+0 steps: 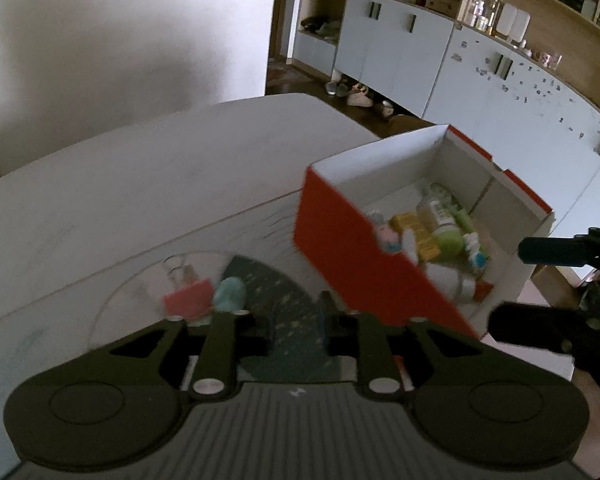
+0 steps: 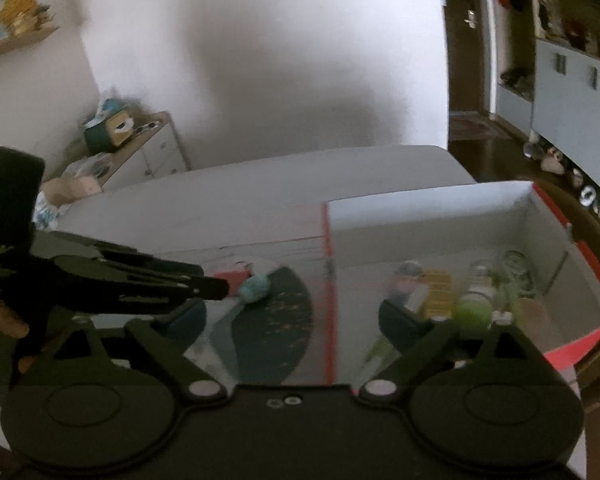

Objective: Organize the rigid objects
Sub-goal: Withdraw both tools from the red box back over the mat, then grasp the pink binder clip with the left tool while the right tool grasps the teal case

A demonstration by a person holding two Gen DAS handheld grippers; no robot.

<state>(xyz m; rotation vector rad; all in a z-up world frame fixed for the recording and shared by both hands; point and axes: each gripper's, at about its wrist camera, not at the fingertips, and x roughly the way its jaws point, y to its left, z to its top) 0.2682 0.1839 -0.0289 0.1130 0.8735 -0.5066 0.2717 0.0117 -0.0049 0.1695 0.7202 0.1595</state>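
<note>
We hold two grippers over a white tabletop (image 1: 140,184). The left gripper (image 1: 288,312) has its jaws a little apart with nothing between them. The right gripper (image 2: 292,312) stands wide open and empty, straddling the red near wall of the box.

The things still to be sorted lie just ahead of the left gripper and slightly to its left, on a clear round plate (image 1: 132,292) that has a dark patterned part: one red binder clip (image 1: 190,298) and one pale teal lump (image 1: 229,295), touching or nearly so. The blur keeps us from naming the teal piece more exactly. From the right gripper the same pair sits ahead and to the left, with the left gripper's fingers in between, so we judge the left hand to be the nearer one. The clip's long edge runs roughly across the left gripper's line of sight.

The red-and-white cardboard box (image 1: 340,248) lies ahead and to the right of the left gripper, and already holds a jumble of small bottles and packets; we cannot count them through the blur. We count one box and one plate.
</note>
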